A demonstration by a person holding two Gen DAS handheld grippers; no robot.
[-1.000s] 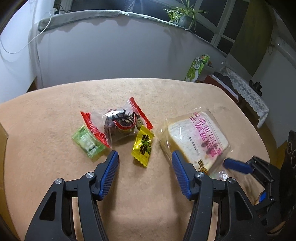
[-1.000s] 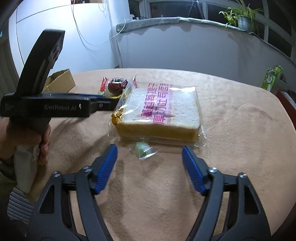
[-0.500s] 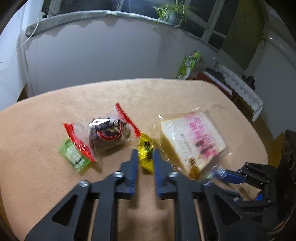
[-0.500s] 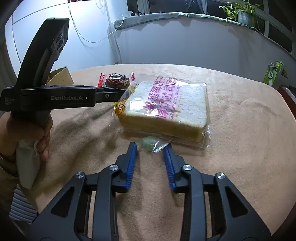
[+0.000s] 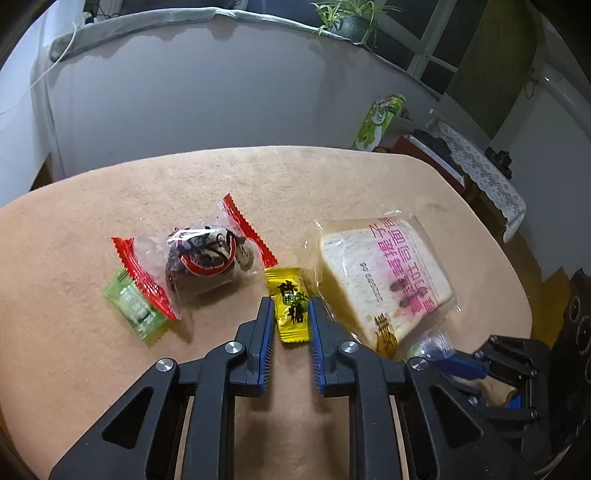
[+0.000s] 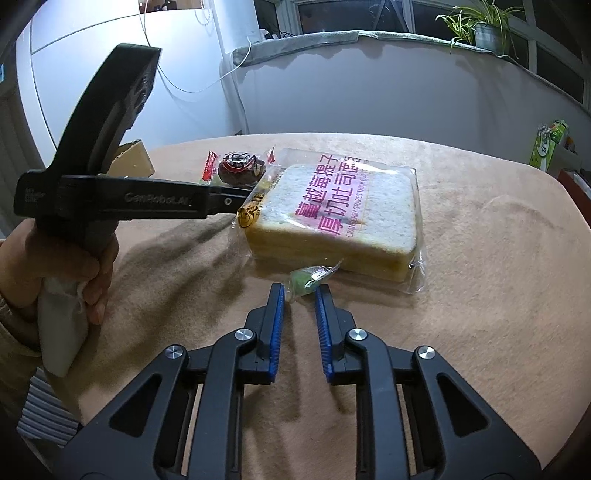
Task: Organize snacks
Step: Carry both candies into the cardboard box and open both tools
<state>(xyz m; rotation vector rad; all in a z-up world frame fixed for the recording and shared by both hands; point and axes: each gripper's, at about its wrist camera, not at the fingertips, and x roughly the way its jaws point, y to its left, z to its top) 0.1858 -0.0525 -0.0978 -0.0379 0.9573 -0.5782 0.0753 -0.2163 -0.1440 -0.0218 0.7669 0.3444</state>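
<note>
Snacks lie scattered on the tan cloth-covered table (image 5: 110, 369), all within reach of both grippers. Your left gripper (image 5: 290, 314) has just been closing, then eased slightly; its blue pads sit against both sides of the yellow candy (image 5: 291, 310), which rests on the cloth between them. Just to the right of that candy lies the bagged bread (image 5: 384, 273), its wrapper edge close to the right-hand pad. To the left you find the red-edged pastry packet (image 5: 199, 262), and against its lower left corner, the green candy (image 5: 131, 304).

Your right gripper (image 6: 300, 291) has just been closing on the small green twist-wrapped sweet (image 6: 304, 278) — the sweet sits between the fingertips, touching the front edge of the bread bag. Whether the pads actually press on it cannot be told from this view; the jaws stand narrow but not together.

Note the obstructions. In the right wrist view, the left gripper's black body crosses in front of the bread's left corner, held by a hand (image 6: 55, 258). A cardboard box (image 6: 129, 162) stands at the far left edge of the table. Off the table you see a potted plant (image 6: 480, 26) on the sill and a green carton (image 5: 380, 122) — both well apart from the work area.
</note>
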